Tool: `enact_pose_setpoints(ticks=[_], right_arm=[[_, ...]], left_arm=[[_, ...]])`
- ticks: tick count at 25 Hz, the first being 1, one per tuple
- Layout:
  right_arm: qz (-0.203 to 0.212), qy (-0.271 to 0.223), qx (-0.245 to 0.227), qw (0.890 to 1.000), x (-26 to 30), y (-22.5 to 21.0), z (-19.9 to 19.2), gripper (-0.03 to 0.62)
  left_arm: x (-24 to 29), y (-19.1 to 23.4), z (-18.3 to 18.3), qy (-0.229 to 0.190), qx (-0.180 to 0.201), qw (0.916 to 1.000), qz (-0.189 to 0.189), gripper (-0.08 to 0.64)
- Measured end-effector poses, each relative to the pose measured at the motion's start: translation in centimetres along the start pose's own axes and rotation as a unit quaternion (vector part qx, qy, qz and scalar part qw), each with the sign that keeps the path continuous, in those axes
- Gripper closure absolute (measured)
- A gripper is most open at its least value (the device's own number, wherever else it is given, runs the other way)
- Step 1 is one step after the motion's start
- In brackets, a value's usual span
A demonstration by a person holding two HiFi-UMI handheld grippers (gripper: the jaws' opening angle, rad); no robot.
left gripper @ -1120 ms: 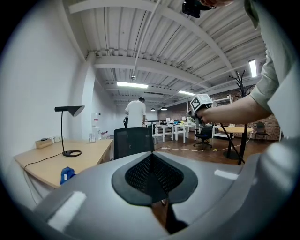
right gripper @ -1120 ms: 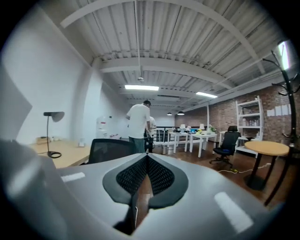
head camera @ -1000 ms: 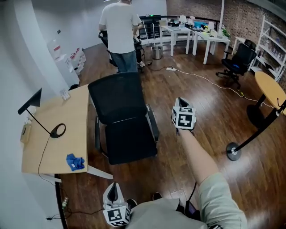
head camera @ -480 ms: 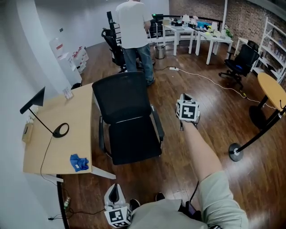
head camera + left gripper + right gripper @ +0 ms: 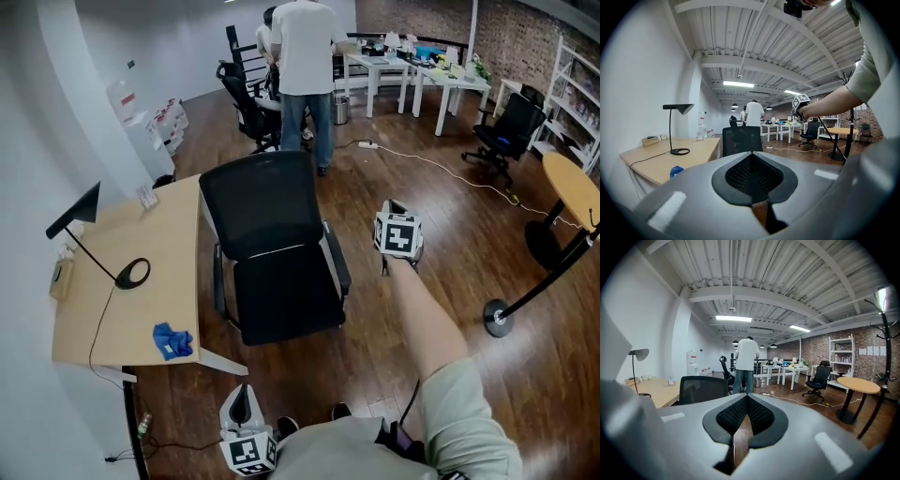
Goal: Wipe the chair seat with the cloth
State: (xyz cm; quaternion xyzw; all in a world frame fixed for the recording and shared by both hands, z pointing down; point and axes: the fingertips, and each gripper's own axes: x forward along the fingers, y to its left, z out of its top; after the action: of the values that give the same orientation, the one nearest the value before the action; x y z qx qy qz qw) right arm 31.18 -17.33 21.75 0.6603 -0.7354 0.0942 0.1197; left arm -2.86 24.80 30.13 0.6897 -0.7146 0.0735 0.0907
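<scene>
Cloth point(image 5: 172, 340), blue and crumpled, lies on the tabletop point(image 5: 112, 319) just left of the chair point(image 5: 272, 253). Right claw point(image 5: 392, 208) hovers right of the chair, left claw point(image 5: 241, 394) below its seat; both have jaws together, empty.

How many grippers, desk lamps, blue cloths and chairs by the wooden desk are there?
Grey handheld grippers: 2 (left gripper, right gripper)
Black desk lamp: 1
Crumpled blue cloth: 1
Black mesh office chair: 1
Total: 5

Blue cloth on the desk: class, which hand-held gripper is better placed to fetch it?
Left. The left hand-held gripper is nearer the blue cloth; the right hand-held gripper is beyond the chair. Both shut, empty.
</scene>
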Motion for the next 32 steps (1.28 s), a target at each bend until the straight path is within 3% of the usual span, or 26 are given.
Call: enact_pose_setpoints(ticks=[32], right_arm=[[-0.022,0.009,0.010,1.000,-0.3,0.3,-1.7,0.592]], left_arm=[[1.0,2.4,-0.6,0.012,-0.007,0.9996,-0.026,0.555]])
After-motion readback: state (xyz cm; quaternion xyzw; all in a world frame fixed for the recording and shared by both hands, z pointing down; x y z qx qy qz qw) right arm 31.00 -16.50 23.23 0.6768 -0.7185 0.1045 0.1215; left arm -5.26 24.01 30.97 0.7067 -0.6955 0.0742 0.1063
